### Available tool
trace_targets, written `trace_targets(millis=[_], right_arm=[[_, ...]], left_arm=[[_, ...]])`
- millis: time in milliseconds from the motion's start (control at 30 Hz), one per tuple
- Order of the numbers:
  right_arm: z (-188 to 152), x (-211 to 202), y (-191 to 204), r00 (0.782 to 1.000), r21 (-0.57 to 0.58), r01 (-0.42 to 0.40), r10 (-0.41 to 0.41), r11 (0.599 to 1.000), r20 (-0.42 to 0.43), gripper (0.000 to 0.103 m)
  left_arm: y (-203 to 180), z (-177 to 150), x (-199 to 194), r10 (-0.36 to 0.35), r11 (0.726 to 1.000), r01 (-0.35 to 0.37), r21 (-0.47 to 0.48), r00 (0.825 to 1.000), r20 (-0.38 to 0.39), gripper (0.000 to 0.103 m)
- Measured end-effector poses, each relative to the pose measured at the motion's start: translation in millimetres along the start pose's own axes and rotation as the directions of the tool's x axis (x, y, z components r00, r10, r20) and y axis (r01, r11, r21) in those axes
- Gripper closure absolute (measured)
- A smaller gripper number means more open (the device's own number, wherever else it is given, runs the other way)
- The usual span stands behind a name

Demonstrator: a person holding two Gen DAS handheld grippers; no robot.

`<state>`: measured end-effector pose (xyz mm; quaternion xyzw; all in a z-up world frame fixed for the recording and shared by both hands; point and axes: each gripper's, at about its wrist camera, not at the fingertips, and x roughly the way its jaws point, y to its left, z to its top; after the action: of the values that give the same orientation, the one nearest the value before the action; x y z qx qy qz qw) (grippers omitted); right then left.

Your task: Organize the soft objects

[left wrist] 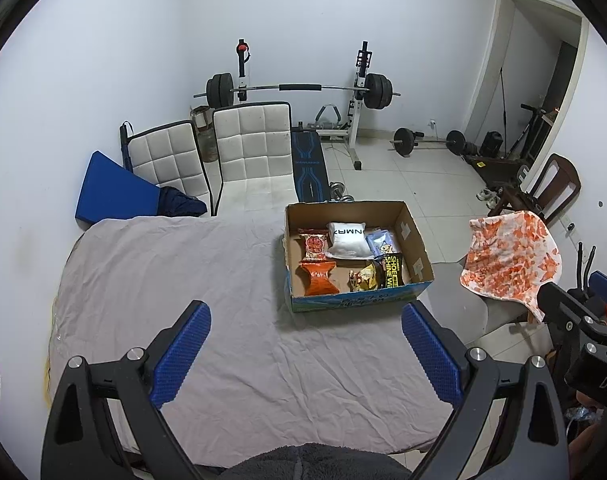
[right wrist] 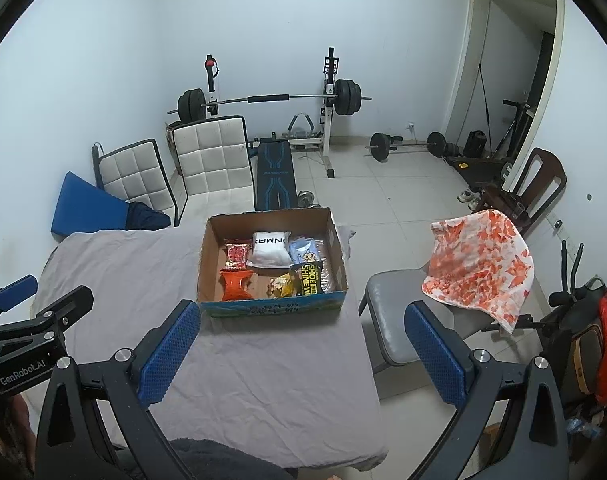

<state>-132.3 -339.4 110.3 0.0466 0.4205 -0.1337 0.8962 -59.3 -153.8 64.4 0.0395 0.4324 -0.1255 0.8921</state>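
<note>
Even, cool indoor light from overhead, no hard shadows; faint shade beside the box (left wrist: 357,256). White wall (left wrist: 143,60) slightly blown out. Doorway (left wrist: 543,92) dim. Strong fisheye bend and black vignette at corners. Centre sharp, near blue pads (right wrist: 171,356) soft.

A matt cardboard box (left wrist: 415,258) of glossy plastic packets (left wrist: 319,278) sits on wrinkled grey cloth (left wrist: 183,264).
</note>
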Motion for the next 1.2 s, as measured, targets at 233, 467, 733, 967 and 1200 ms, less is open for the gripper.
trace_targets(millis=[233,467,733,967,1200], right_arm=[[1.6,0.7,0.2,1.0,-0.002,-0.004,0.004,1.0,-0.002,0.0],[1.2,1.0,-0.7,1.0,0.0,-0.005,0.005,1.0,-0.001,0.0],[0.2,1.5,-1.9,1.0,0.002,-0.004,0.004,1.0,-0.002,0.0],[-5.4,0.0,-7.3,1.0,0.012,-0.008,0.009,1.0,-0.005,0.0],[-5.8,1.9,-9.3,1.0,0.015,-0.019,0.019,1.0,-0.008,0.0]], left_arm=[[-5.0,-3.6,-0.9,-0.005,1.0,0.005,0.005,1.0,-0.001,0.005],[-6.8,-3.6,-0.5,-0.007,1.0,0.007,0.006,1.0,-0.002,0.005],[-12.0,-4.4,-1.3,-0.01,1.0,0.01,0.01,1.0,-0.004,0.005],[-12.1,-3.5,-1.3,-0.007,1.0,0.007,0.012,1.0,0.0,0.005],[-12.2,-2.9,-1.7,-0.012,1.0,0.012,0.007,1.0,0.002,0.005]])
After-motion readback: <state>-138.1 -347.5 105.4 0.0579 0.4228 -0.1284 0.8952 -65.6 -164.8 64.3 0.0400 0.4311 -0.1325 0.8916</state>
